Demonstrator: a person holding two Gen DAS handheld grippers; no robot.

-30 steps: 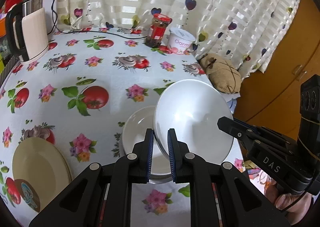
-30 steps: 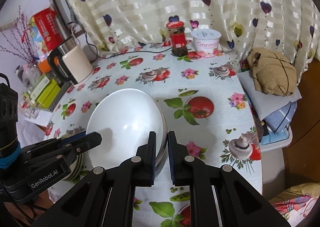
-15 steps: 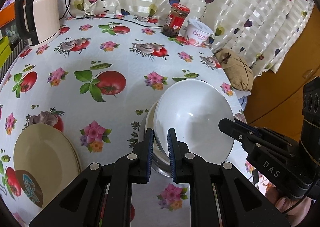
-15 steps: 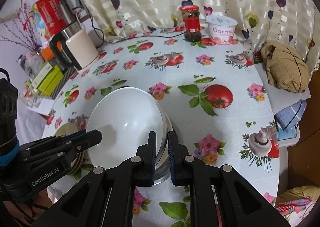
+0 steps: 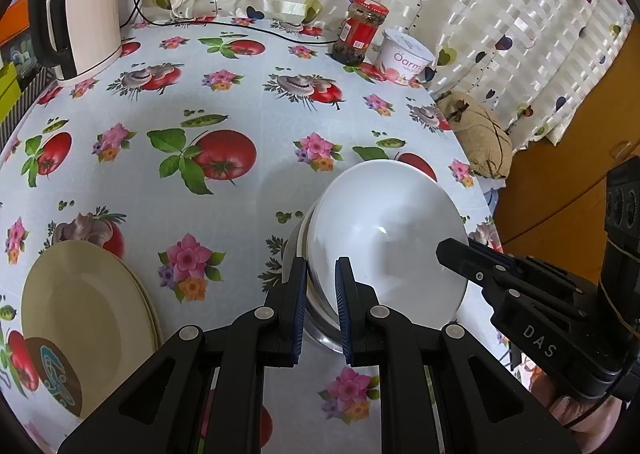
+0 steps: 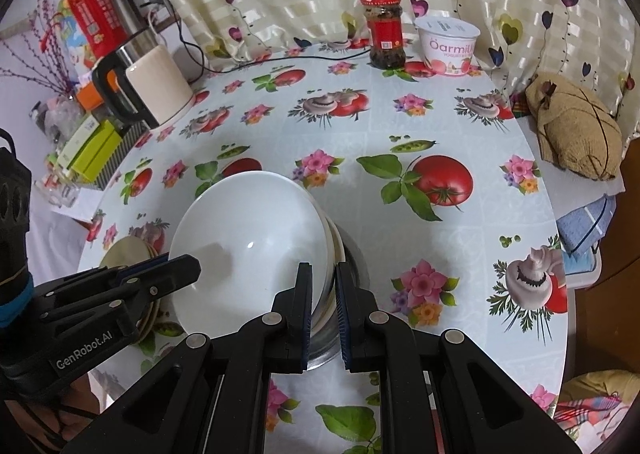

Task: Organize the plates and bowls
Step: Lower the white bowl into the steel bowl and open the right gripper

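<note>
**Bowls coming down onto the bench**

Over the last second we have brought the white bowl (image 5: 386, 238) lower and closer to the bench (image 5: 240, 102); a second ago it sat high above the cloth, and now the metal bowl (image 6: 352, 254) nested under it looks to be at or just above the surface, though we cannot tell whether it is truly resting yet; we judge the carry nearly finished, with the setting down and letting go left to do.

The left tongs (image 5: 322, 308) are clenched almost fully, the narrow gap between the blue pads filled by the left rim of the stacked bowls; the right tongs (image 6: 323, 308) are clenched in the same way on the opposite rim, so we hold the stack from both sides; the white bowl lies inside at least one more bowl, tilted in both views.

The stack sits toward the near right of the bench, close to its edge; the yellow plates (image 5: 86, 310) lie at the near left, well apart from it; the kettle (image 5: 86, 20), jar (image 5: 362, 32) and yoghurt tub (image 5: 404, 58) stand at the far side.
</note>
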